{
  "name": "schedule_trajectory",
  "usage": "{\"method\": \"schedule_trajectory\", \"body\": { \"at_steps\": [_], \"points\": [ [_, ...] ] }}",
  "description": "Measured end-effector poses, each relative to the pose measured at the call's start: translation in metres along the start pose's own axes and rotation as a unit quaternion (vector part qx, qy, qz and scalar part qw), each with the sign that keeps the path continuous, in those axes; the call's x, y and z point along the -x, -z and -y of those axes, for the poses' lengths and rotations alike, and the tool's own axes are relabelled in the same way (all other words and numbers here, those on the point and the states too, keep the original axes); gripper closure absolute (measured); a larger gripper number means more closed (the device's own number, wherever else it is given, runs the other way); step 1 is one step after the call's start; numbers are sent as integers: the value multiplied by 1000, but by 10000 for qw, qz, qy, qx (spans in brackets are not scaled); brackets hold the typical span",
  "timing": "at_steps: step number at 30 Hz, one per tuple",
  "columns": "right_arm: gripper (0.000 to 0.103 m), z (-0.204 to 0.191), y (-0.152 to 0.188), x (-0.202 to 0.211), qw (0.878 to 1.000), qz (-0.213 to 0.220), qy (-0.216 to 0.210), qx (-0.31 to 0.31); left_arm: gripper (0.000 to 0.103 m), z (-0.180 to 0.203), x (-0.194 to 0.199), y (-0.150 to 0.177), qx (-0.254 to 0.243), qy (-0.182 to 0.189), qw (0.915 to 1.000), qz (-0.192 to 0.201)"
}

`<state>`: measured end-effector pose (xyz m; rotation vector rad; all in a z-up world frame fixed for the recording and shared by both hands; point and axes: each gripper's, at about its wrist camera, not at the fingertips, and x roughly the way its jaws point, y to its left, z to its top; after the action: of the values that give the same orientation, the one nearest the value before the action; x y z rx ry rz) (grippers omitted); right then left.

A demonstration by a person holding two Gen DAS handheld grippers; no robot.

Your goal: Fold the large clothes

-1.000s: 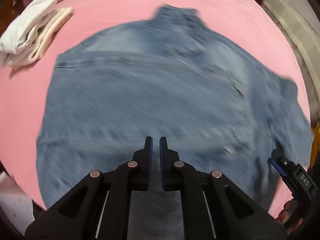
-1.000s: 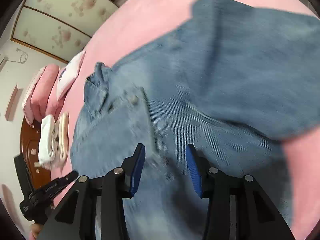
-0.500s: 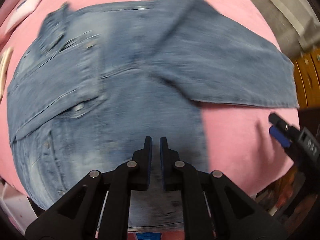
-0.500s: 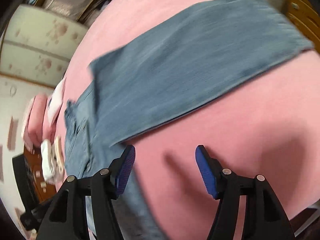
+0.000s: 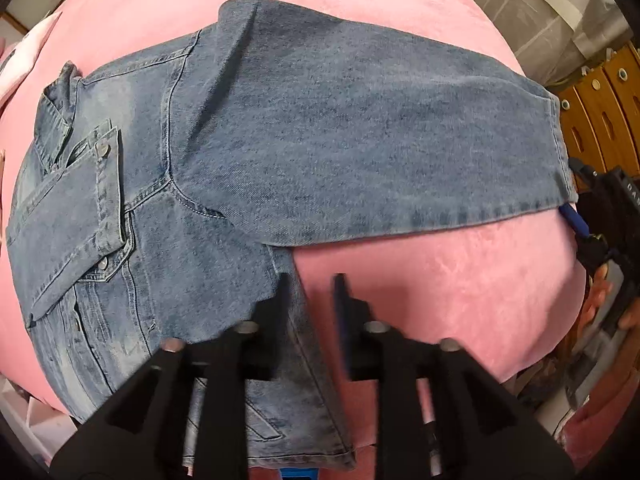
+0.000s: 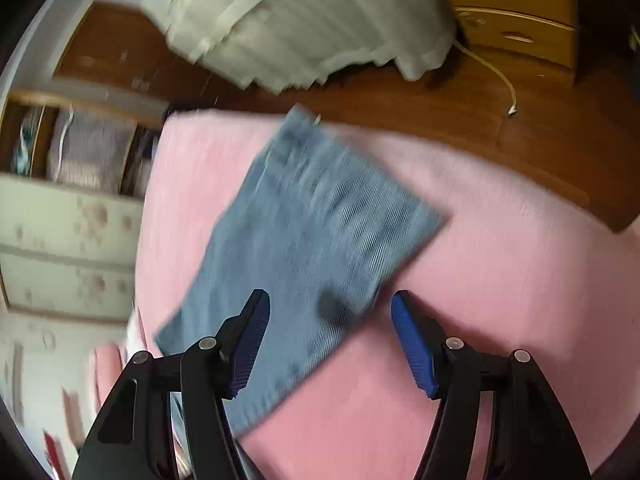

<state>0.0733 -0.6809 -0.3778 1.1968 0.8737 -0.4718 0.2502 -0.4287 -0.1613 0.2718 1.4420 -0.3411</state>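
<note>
Status: denim jacket [image 5: 248,184] lies flat on pink bed [image 5: 440,280], sleeve [image 5: 380,140] out sideways ahead of left gripper [image 5: 310,300]; no fold done yet. Left jaws opening over side edge, nothing pinched. Right gripper [image 6: 330,344] released, empty, sleeve end just ahead.

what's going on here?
A person with a handheld gripper in each hand is folding a denim jacket spread on a pink bed. One sleeve lies stretched out sideways. The left gripper hangs over the jacket's side edge, jaws opening, holding nothing. The right gripper is open at the sleeve's cuff end.
</note>
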Motion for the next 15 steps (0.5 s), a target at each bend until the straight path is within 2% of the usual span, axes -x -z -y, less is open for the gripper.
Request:
{"method": "schedule_trajectory", "body": {
  "at_steps": [1,5,8,9,11,13,15],
  "points": [
    [38,6,-6,2,9999,48,-18,-133,67,-3,-2,-1,30,7,10000,12],
    [36,21,-17,-6,9975,211,-95,-660,66,-6,-2,-2,140,63,9999,-6],
    [38,21,-30,-6,9968,297,-97,-736,66,-18,-7,1,220,121,9997,-46],
    [42,20,-35,-5,9968,317,-94,-729,66,-22,-8,3,268,137,9995,-67],
    [75,17,-33,-4,9961,467,147,-735,64,-32,-11,6,384,177,9990,-117],
    [92,19,-44,-3,9942,570,282,-863,63,-43,-12,11,537,241,9981,-167],
    [94,21,-37,3,9927,687,193,-970,63,-56,-13,16,668,297,9972,-185]
  ]
}}
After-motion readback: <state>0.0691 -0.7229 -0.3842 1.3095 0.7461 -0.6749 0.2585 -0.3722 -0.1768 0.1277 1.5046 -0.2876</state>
